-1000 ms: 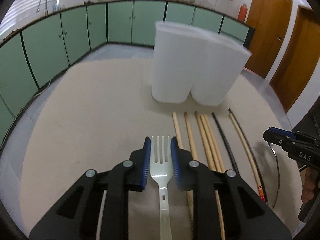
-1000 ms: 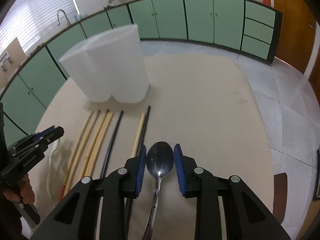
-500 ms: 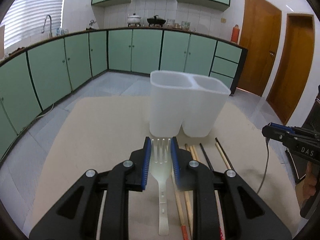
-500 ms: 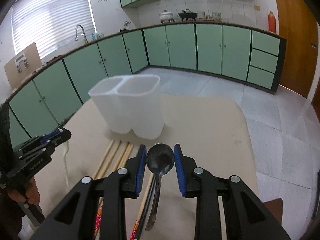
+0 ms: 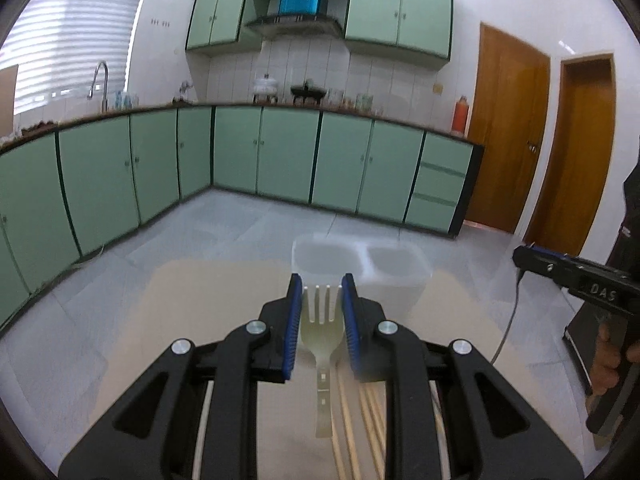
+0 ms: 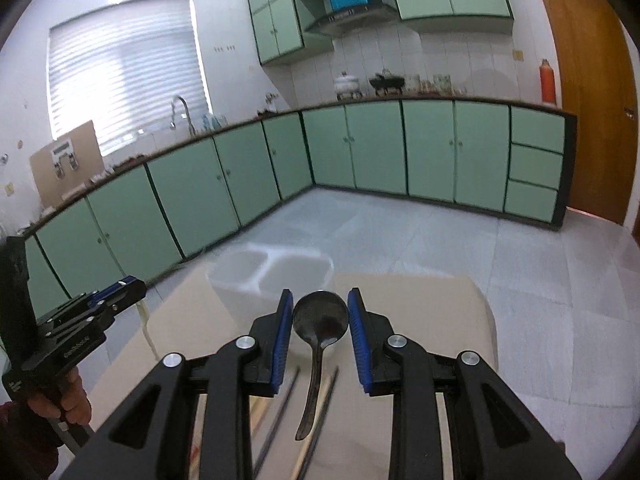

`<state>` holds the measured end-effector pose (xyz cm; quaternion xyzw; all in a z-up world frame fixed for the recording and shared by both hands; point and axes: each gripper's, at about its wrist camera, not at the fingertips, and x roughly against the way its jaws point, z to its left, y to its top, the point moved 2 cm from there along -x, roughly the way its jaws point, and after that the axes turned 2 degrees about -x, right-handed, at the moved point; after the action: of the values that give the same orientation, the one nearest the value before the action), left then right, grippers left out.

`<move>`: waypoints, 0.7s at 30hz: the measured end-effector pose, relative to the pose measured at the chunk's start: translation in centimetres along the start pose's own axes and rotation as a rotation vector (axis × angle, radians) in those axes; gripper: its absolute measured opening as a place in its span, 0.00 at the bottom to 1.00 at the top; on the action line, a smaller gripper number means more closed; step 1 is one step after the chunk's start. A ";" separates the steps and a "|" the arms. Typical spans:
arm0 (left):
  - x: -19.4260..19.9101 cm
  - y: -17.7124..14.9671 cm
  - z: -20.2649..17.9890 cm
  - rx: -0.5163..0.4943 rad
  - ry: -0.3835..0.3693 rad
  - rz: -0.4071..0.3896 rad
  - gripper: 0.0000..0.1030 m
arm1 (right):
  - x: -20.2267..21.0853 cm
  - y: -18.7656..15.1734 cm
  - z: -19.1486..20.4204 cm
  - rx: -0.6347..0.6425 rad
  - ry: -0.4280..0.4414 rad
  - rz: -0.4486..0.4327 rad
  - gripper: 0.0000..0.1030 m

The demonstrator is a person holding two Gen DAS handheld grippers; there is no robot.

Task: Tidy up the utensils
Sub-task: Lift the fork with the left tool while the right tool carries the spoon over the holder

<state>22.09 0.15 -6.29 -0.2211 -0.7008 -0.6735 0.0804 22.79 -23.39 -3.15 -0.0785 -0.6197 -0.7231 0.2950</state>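
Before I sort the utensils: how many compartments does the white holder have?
2. In the white holder, one compartment sits left and the other compartment right, side by side. Both look empty; their bottoms are hidden.

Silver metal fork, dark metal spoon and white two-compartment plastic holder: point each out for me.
Silver metal fork point(image 5: 322, 330): left wrist view, on its head below the tines.
Dark metal spoon point(image 6: 320, 318): right wrist view, on its bowl.
White two-compartment plastic holder point(image 5: 394, 280): left wrist view, on its right compartment's front wall.

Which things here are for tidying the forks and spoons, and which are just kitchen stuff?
For the job:
- fork in the left gripper
- spoon in the right gripper
- chopsticks
- white two-part holder

Just around:
- faucet
- orange flask
- pots
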 end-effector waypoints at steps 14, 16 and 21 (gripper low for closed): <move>-6.1 10.5 -2.5 -0.026 -0.049 -0.172 0.19 | -6.6 10.2 1.5 0.064 0.020 -0.131 0.27; -7.9 10.0 -2.4 -0.017 -0.049 -0.147 0.19 | -8.1 10.0 1.2 0.066 0.006 -0.120 0.27; -11.4 8.1 -1.6 -0.008 -0.035 -0.073 0.19 | -10.8 8.1 0.6 0.057 -0.023 -0.084 0.27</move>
<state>35.33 -3.73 -3.52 -0.2075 -0.7070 -0.6747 0.0424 35.68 -19.72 -1.36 -0.0522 -0.6460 -0.7159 0.2596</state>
